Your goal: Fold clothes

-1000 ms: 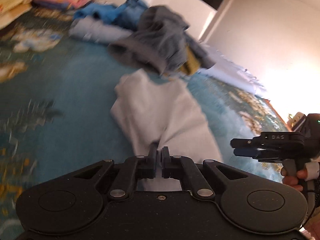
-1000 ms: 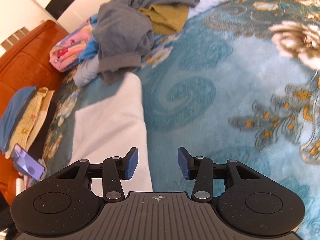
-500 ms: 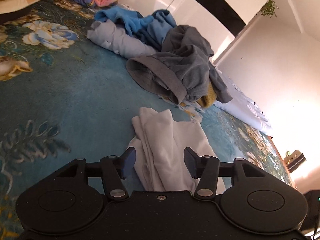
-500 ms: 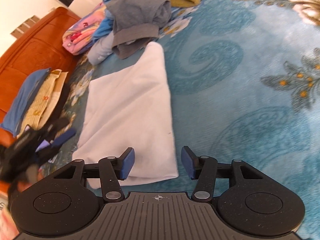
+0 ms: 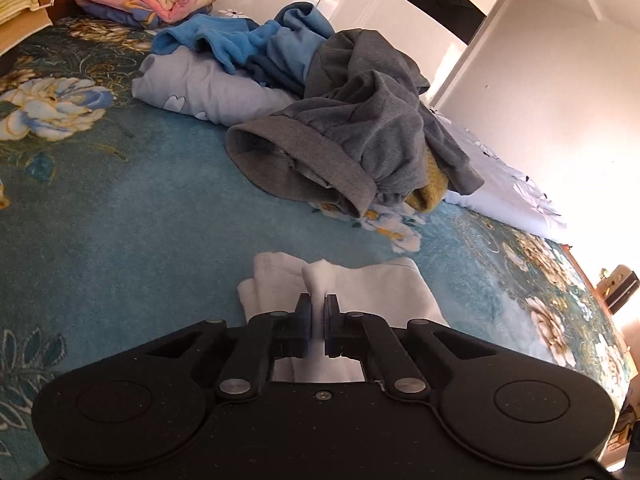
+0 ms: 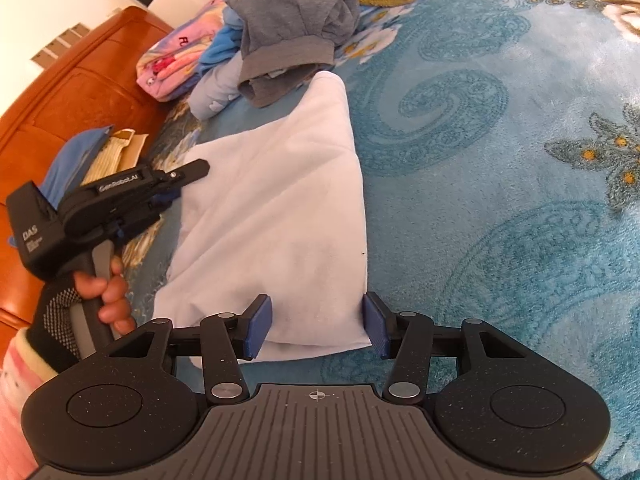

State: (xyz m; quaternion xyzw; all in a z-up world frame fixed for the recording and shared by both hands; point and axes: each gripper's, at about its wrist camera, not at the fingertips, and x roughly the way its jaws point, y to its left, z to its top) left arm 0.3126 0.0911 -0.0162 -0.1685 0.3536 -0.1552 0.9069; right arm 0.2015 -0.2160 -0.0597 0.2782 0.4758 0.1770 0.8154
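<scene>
Cloth (image 6: 280, 216) lies white on the blue bedspread (image 6: 500, 200), its length running away from us. Our left gripper (image 5: 318, 316) has just clenched its far-left edge; our right gripper (image 6: 316, 330), released, straddles the near corner.

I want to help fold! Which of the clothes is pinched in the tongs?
The white garment. The left tongs pinch its edge; the grey top and blue clothes lie untouched in the pile.

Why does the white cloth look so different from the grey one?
The white cloth lies flat and partly folded, close by; the grey cloth sits crumpled in a heap farther off. The left gripper pinches the white cloth's edge; nothing touches the grey cloth. Both rest on the blue flowered blanket.
</scene>
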